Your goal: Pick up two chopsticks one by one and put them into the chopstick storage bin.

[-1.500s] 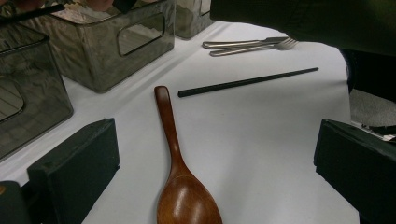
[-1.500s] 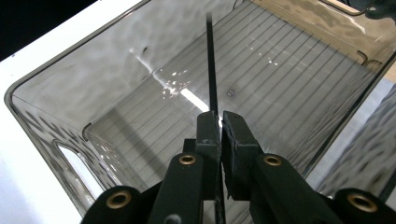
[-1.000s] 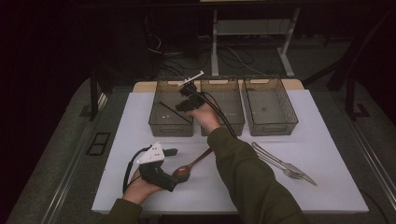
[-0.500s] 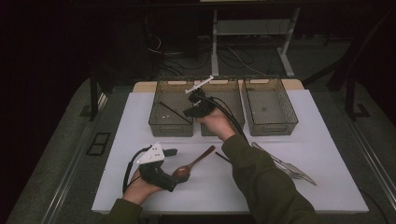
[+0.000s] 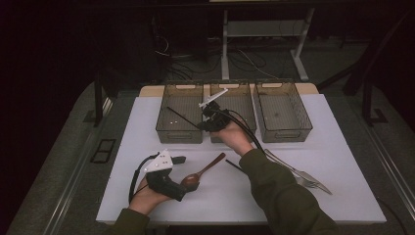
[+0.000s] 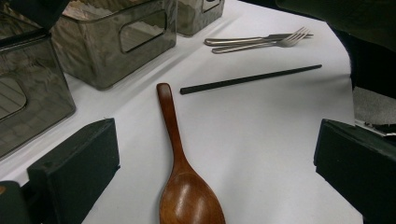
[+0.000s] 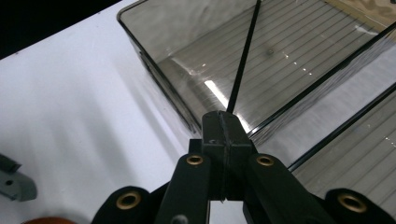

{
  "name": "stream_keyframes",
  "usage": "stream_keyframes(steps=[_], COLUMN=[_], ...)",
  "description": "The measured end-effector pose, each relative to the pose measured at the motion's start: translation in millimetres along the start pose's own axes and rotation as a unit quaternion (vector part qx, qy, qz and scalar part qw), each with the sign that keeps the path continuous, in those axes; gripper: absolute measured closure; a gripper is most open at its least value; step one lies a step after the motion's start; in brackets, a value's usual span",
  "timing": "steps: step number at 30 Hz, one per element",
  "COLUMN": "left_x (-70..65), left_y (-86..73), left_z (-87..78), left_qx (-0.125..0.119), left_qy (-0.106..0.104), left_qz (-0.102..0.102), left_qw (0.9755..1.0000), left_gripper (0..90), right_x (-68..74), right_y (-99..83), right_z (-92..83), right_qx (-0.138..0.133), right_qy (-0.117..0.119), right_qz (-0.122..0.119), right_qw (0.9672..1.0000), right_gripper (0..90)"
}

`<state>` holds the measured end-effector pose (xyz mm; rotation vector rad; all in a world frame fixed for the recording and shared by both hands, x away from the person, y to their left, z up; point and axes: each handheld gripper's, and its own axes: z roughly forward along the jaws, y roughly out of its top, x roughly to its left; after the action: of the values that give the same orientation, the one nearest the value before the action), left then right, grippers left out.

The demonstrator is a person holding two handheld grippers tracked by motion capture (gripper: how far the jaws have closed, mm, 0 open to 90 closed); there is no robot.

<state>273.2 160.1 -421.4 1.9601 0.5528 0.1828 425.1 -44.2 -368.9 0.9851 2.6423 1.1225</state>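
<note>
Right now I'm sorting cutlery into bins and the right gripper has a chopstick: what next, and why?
Probably open the right gripper: it is shut on the chopstick, whose far end already slants down into the left bin, so it should drop inside.

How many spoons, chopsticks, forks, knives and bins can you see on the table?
Wooden spoon: 1
Black chopsticks: 2, one on the table, one in the right gripper
Fork: 1
Knife: 1
Clear bins: 3
Total: 8
</note>
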Motion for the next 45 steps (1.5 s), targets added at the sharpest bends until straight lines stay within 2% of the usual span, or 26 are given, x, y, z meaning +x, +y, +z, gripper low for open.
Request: stream_keyframes(steps=[4, 9, 11, 14, 15, 22, 26, 29, 36, 45], left_x=[0.0, -0.1, -0.4, 0.4, 0.6, 0.8, 0.7, 1.2, 2.1, 3.1], left_y=[0.0, -0.1, -0.2, -0.5, -0.5, -0.9, -1.7, -2.3, -3.1, -6.5], left_z=[-0.6, -0.1, 0.0, -0.4, -0.5, -0.4, 0.0, -0.2, -0.9, -2.3], left_qx=[0.000, 0.000, -0.001, 0.003, 0.004, 0.006, 0.003, 0.003, 0.004, 0.016], left_qy=[0.000, 0.000, -0.001, 0.001, 0.001, 0.003, 0.003, 0.004, 0.007, 0.010], left_qz=[0.000, 0.000, -0.002, 0.002, 0.003, 0.003, -0.002, -0.004, 0.001, 0.005], left_qw=[1.0000, 1.0000, 1.0000, 1.0000, 1.0000, 1.0000, 1.0000, 1.0000, 1.0000, 0.9998], left_gripper=[0.0, 0.0, 0.0, 0.0, 0.0, 0.0, 0.0, 0.0, 0.0, 0.0], right_x=[-4.1, -5.3, -6.2, -7.6, -8.5, -11.6, -13.6, -14.4, -17.0, -19.5], right_y=[0.0, -0.1, -0.5, -4.0, -8.4, -25.7, -37.3, -46.2, -70.4, -103.8], right_z=[2.5, -4.6, -9.7, -19.3, -26.3, -47.0, -57.9, -65.7, -78.7, -91.4], right_qx=[-0.001, -0.008, -0.013, -0.026, -0.036, -0.056, -0.060, -0.060, -0.061, -0.068], right_qy=[-0.002, -0.002, 0.004, 0.013, 0.018, 0.034, 0.034, 0.047, 0.057, 0.056], right_qz=[0.004, 0.006, 0.007, 0.010, 0.006, 0.001, -0.004, -0.005, -0.012, -0.005], right_qw=[1.0000, 0.9999, 0.9999, 0.9995, 0.9992, 0.9979, 0.9976, 0.9971, 0.9964, 0.9961], right_gripper=[88.8, 88.5, 83.1, 69.9, 60.2, 48.4, 41.8, 40.7, 36.2, 35.2])
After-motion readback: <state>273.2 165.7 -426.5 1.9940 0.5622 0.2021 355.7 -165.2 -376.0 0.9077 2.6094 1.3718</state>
